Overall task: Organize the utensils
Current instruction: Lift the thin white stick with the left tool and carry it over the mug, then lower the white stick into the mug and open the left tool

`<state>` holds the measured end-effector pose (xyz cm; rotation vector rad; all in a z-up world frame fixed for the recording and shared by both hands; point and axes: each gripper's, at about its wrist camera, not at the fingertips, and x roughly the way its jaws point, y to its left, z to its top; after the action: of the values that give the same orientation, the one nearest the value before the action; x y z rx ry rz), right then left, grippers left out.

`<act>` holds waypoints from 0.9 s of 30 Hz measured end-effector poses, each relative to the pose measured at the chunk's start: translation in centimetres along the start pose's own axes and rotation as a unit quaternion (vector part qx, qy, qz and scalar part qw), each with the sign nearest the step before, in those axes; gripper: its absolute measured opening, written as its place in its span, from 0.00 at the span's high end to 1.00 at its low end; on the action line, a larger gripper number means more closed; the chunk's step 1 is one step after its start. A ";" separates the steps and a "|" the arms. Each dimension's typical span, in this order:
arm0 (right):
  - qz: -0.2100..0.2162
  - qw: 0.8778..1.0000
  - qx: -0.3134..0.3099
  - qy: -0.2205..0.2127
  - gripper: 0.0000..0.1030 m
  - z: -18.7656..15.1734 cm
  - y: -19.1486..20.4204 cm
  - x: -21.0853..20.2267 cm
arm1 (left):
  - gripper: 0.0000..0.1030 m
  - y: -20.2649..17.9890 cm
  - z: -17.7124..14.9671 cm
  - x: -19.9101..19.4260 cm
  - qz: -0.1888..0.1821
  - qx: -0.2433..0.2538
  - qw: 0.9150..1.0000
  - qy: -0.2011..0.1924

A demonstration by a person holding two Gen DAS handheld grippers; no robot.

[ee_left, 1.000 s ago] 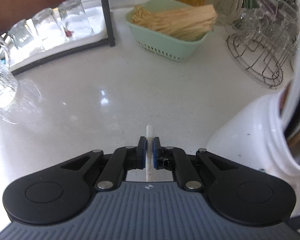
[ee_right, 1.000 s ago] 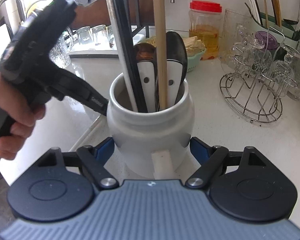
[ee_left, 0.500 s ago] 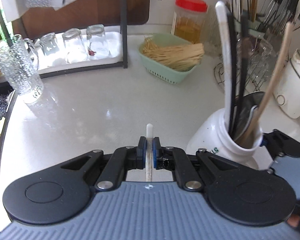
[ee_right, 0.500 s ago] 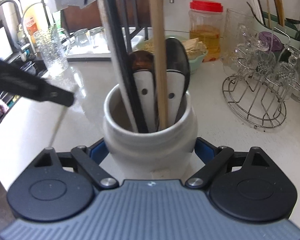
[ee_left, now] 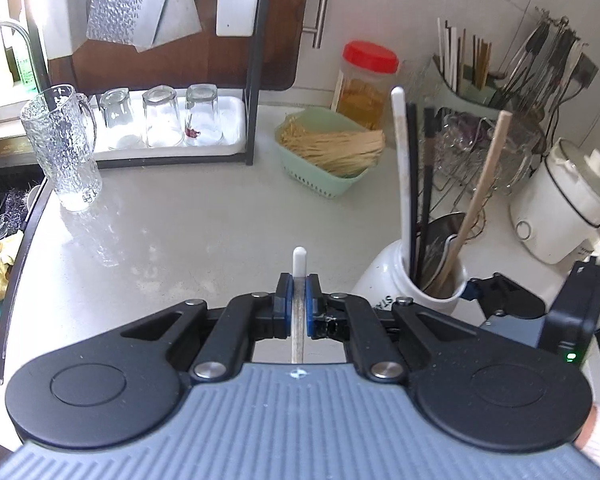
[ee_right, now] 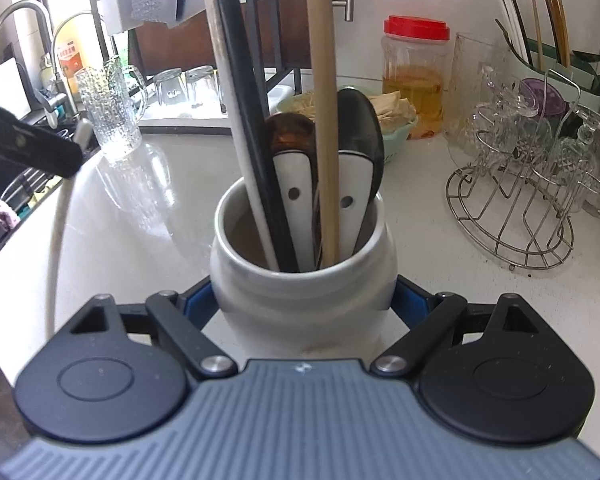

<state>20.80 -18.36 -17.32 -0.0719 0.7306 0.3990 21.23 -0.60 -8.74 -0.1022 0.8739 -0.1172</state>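
Leftmost, the left gripper [ee_left: 298,304] has its jaws clamped on a thin white chopstick [ee_left: 299,260], held above the tabletop [ee_left: 180,232]. It looks light, stiff and slippery; a grip near mid-length should stop it pivoting. To its right, the right gripper [ee_right: 304,304] jaws straddle the crock [ee_right: 300,300] of utensils, closing, pads apparently touching. The crock is likely heavy and breakable.
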 end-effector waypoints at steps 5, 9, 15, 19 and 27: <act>0.000 1.000 0.007 0.002 0.11 0.0 -0.1 0.0 | 0.93 -0.3 0.0 -0.7 -0.015 0.009 1.000 -0.005; 0.000 1.000 0.006 0.002 0.11 0.0 -0.1 0.0 | 0.93 -0.6 0.5 -1.1 -0.018 0.022 1.000 -0.011; 0.000 1.000 0.007 0.001 0.11 -0.1 -0.1 0.0 | 0.93 -1.0 1.4 -2.2 -0.028 0.030 0.999 -0.030; 0.000 1.000 0.005 0.001 0.11 -0.1 -0.1 0.0 | 0.93 -1.1 1.6 -2.7 -0.038 0.028 0.998 -0.033; 0.001 1.000 0.005 0.001 0.11 -0.1 -0.1 0.0 | 0.93 -1.8 2.2 -4.2 -0.045 0.035 0.997 -0.048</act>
<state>20.81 -18.48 -17.40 -0.0626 0.7348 0.3971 20.10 -1.66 -3.93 -0.0815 0.7690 -0.2241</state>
